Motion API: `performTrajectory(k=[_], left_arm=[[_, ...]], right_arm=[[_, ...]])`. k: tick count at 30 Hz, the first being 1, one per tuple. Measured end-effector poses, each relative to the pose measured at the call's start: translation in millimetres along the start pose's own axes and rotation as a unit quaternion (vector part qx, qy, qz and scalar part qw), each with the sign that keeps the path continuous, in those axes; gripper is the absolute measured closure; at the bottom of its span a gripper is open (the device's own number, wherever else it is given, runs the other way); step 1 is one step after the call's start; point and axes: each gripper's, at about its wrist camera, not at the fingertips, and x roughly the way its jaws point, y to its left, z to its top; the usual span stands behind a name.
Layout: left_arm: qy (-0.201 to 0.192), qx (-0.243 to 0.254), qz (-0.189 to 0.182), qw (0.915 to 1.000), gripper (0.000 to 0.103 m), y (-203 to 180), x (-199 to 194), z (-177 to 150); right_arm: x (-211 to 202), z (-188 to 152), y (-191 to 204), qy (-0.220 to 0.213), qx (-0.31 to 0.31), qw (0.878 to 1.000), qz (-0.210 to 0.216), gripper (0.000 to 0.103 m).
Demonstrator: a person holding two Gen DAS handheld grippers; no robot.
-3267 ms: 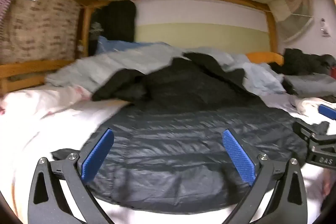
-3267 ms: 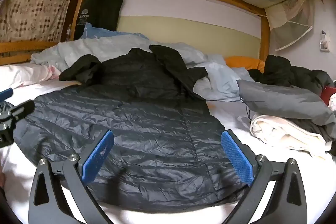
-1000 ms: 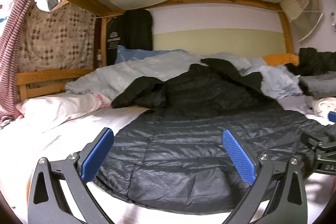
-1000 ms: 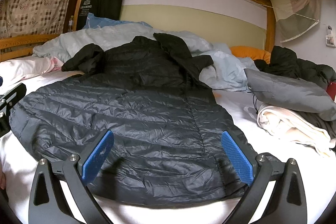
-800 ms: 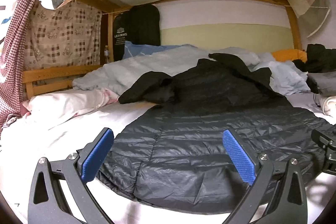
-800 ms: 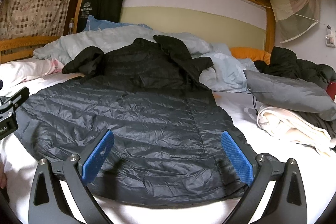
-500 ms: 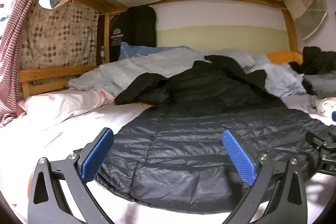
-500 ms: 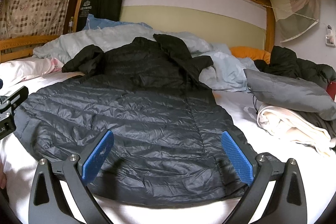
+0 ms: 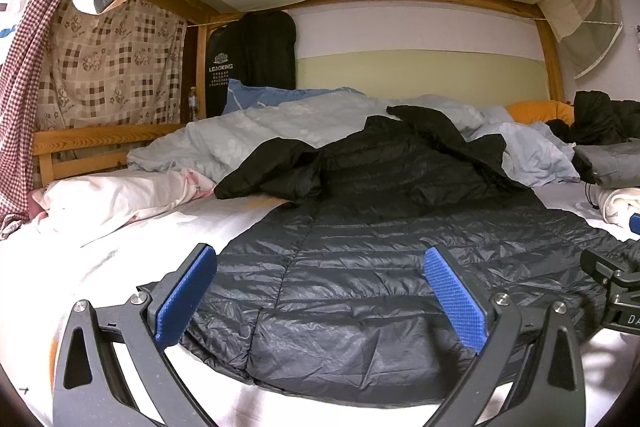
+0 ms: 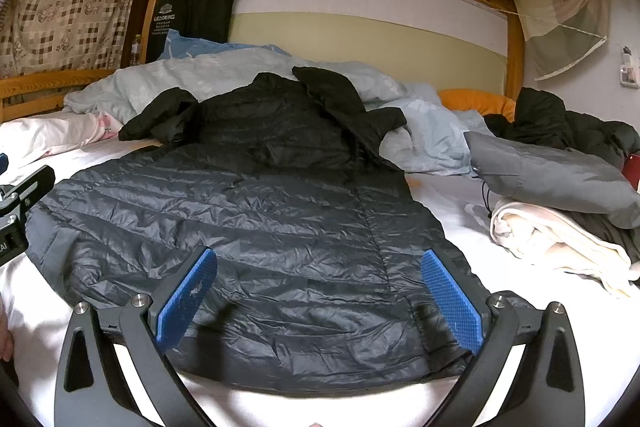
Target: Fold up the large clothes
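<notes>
Both hand-held grippers, left [image 9: 320, 301] and right [image 10: 318, 297], gape wide, holding nothing. One black quilted puffer jacket [image 10: 256, 211] lies flat mid-frame on the white bed [image 10: 460, 235]. Crowding it: pale blue duvet [image 10: 224, 75] behind, folded grey garment [image 10: 552, 175] on cream towel [image 10: 560, 243] at right.

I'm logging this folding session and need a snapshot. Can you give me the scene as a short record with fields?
garment: black puffer jacket, spread flat on the white bed sheet, unfolded
hem: nearest both grippers
sleeve: one bunched near the pale blue duvet
left gripper: open, empty, at the hem
right gripper: open, empty, at the hem
nearby: grey and cream folded items at the right
</notes>
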Motion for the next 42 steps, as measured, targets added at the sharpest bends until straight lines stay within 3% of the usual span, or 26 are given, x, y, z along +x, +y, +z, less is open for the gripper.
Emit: performTrajectory(k=[13, 16, 19, 24, 29, 31, 33, 37, 39, 42], left_arm=[[0.000, -0.001, -0.002, 1.0000, 0.000, -0.3, 0.4, 0.4], [0.003, 0.000, -0.030, 0.9995, 0.000, -2.3, 1.9, 2.0], [0.000, 0.005, -0.025, 0.9997, 0.000, -5.2, 1.2, 2.4], [-0.011, 0.000, -0.069, 0.9976, 0.000, -3.2, -4.4, 1.8], [-0.013, -0.004, -0.066, 0.9977, 0.000, -1.5, -7.7, 4.9], [0.020, -0.030, -0.102, 0.9941, 0.000, 7.6, -9.1, 15.3], [0.004, -0.063, -0.158, 0.9854, 0.000, 23.3, -26.7, 25.9], [-0.048, -0.014, -0.121, 0.9915, 0.000, 27.1, -47.1, 43.9], [-0.048, -0.001, -0.097, 0.9941, 0.001, 28.5, -45.8, 44.9], [-0.043, -0.013, -0.094, 0.9946, 0.006, 35.5, -43.8, 42.8]], right_arm=[[1.3, 0.4, -1.1, 0.006, 0.002, 1.000, 0.000, 0.000], [3.6, 0.8, -9.7, 0.010, 0.023, 1.000, 0.003, 0.000], [6.0, -0.3, -22.9, 0.014, 0.057, 0.998, 0.009, 0.000], [10.1, -0.7, -22.0, 0.026, 0.058, 0.998, -0.029, 0.000], [-0.5, 0.2, -24.4, 0.007, 0.061, 0.998, -0.036, 0.000], [-11.8, 1.1, -32.5, -0.017, 0.081, 0.996, -0.035, 0.000], [-25.5, 2.5, -43.2, -0.047, 0.106, 0.992, -0.042, 0.000], [-35.3, 14.2, -59.6, -0.038, 0.096, 0.993, -0.051, 0.000], [-37.8, 19.1, -62.5, -0.024, 0.071, 0.996, -0.053, 0.000], [-40.2, 24.8, -66.2, -0.001, 0.047, 0.997, -0.055, 0.000]])
